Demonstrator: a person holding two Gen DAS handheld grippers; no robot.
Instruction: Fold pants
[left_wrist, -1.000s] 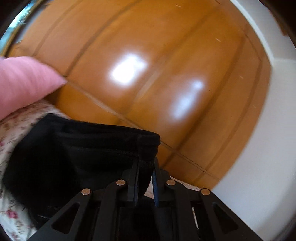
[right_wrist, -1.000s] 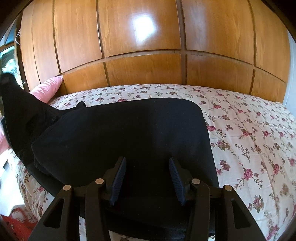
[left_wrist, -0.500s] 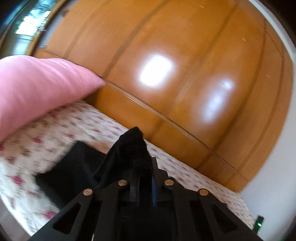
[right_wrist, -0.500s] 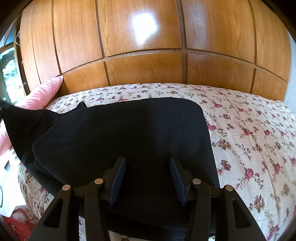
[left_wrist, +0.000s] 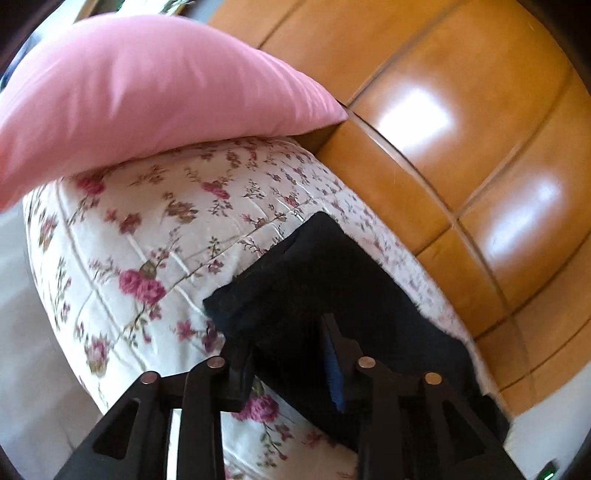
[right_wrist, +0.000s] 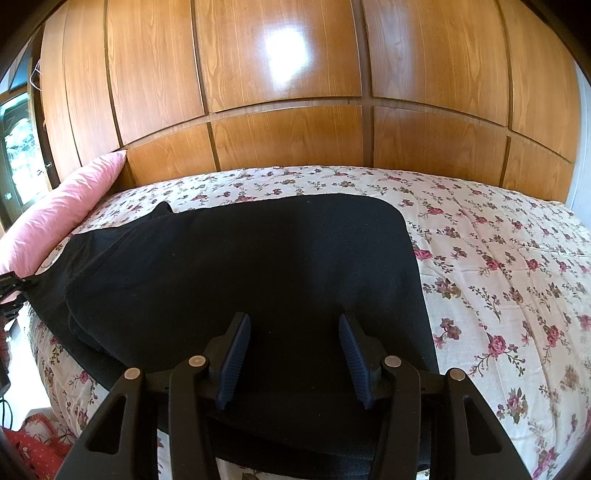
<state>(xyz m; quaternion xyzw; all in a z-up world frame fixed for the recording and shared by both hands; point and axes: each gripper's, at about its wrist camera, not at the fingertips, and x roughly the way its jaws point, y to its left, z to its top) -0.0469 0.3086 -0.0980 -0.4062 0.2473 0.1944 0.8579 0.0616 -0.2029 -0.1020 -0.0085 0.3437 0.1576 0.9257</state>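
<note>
Black pants (right_wrist: 258, 266) lie folded flat on the flowered bedspread (right_wrist: 498, 266). My right gripper (right_wrist: 293, 354) is open and empty, hovering over the near edge of the pants. In the left wrist view my left gripper (left_wrist: 286, 354) is open, its fingers either side of the pants' end (left_wrist: 314, 280), which lies on the bedspread (left_wrist: 147, 236). The left gripper also shows at the far left of the right wrist view (right_wrist: 9, 284), at the pants' left end.
A pink pillow (left_wrist: 140, 88) lies at the head of the bed, also in the right wrist view (right_wrist: 62, 218). Wooden wall panels (right_wrist: 295, 92) stand behind the bed. A red patterned rug (right_wrist: 33, 446) lies on the floor at left.
My left gripper carried the pants' end down onto the bed and opened, letting the cloth go. My right gripper has stayed open and still.
</note>
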